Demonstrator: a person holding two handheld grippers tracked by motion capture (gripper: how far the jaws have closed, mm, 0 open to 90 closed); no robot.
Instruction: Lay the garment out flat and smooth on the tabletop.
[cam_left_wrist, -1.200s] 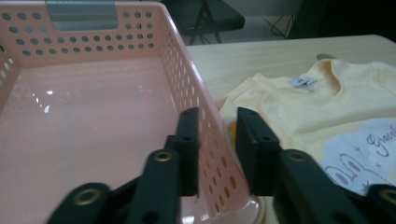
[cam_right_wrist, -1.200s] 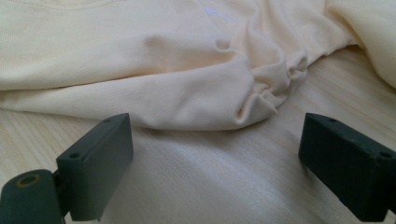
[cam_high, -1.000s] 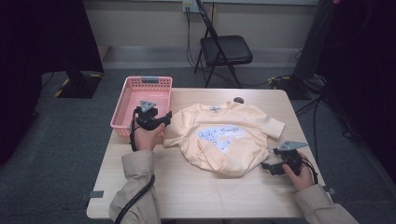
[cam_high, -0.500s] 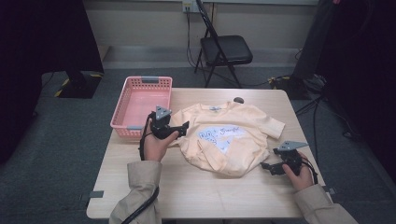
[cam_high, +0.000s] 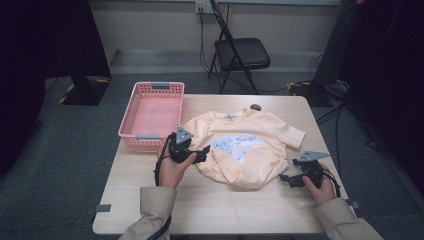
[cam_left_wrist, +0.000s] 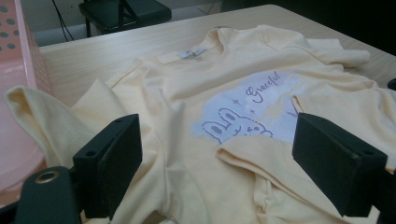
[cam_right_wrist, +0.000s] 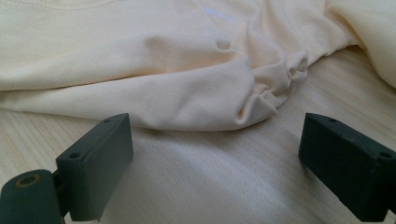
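The pale yellow T-shirt (cam_high: 245, 150) is lying crumpled on the worktop (cam_high: 210, 200), just beside the pink basket (cam_high: 152, 112). The left gripper (cam_high: 197, 152) is being held over the shirt's left edge; its jaws have just been opening and are standing wide, with rumpled cloth below them but nothing pinched. The right gripper (cam_high: 292, 179) is being held at the shirt's lower right corner, jaws apart, gripping nothing.
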